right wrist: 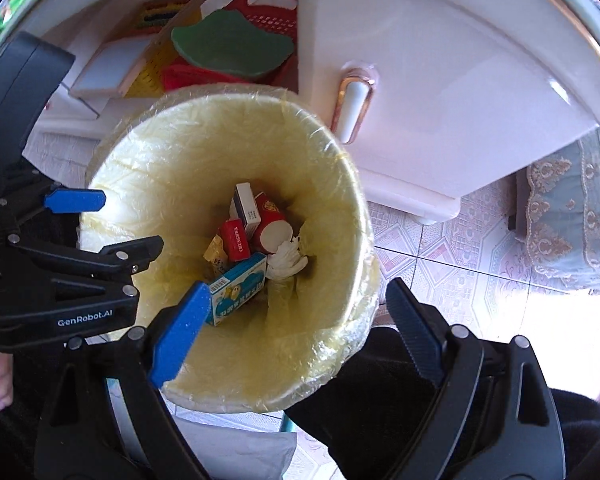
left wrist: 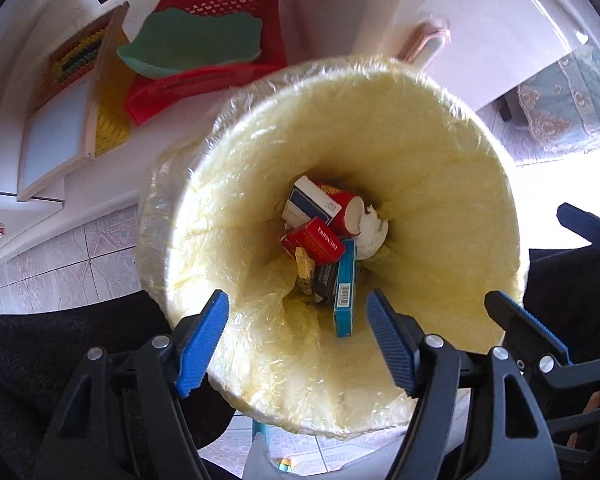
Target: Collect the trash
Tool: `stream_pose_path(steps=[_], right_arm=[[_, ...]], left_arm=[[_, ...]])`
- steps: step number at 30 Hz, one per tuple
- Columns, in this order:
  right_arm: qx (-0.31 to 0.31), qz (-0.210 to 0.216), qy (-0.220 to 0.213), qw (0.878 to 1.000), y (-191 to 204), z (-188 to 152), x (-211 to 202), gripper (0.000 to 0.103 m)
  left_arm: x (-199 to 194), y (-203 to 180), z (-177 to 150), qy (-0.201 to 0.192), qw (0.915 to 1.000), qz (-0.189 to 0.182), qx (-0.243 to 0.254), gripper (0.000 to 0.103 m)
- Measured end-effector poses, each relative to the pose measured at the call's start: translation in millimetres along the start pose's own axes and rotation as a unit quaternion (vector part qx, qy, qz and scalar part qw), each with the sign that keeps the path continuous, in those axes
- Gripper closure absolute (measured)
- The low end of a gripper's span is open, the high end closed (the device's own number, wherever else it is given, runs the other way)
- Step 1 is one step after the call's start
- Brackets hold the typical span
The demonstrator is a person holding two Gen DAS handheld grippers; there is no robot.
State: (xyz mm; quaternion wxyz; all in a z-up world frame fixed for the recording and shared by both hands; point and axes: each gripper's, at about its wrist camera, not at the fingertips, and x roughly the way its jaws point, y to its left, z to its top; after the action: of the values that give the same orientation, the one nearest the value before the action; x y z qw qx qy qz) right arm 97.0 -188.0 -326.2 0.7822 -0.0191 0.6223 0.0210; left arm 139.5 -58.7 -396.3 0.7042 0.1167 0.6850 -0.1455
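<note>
A round trash bin lined with a pale yellow bag stands on the floor and also shows in the right wrist view. Inside lie a teal box, a red box, a white and blue box, a red paper cup and a crumpled white tissue. My left gripper is open and empty above the bin's near rim. My right gripper is open and empty above the bin.
A red plastic basket with a green tray on it stands behind the bin beside a yellow basket and a white board. A white cabinet stands at the right. The floor is tiled.
</note>
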Motion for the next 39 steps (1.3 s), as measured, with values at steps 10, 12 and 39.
stream_pose_path(steps=[10, 12, 39], right_arm=[[0.071, -0.072, -0.210, 0.972, -30.6, -6.8, -148.2, 0.011], [0.079, -0.081, -0.255, 0.960, -32.8, -7.8, -181.9, 0.006], [0.100, -0.129, -0.419, 0.893, -10.8, -44.1, -336.6, 0.006]], left_arm=[[-151.8, -32.8, -13.6, -0.207, 0.9776, 0.023, -0.032, 0.033], [-188.4, -34.4, -16.9, -0.249, 0.9673, 0.022, -0.044, 0.028], [-397.2, -43.2, -103.6, -0.453, 0.8841, 0.061, -0.097, 0.007]])
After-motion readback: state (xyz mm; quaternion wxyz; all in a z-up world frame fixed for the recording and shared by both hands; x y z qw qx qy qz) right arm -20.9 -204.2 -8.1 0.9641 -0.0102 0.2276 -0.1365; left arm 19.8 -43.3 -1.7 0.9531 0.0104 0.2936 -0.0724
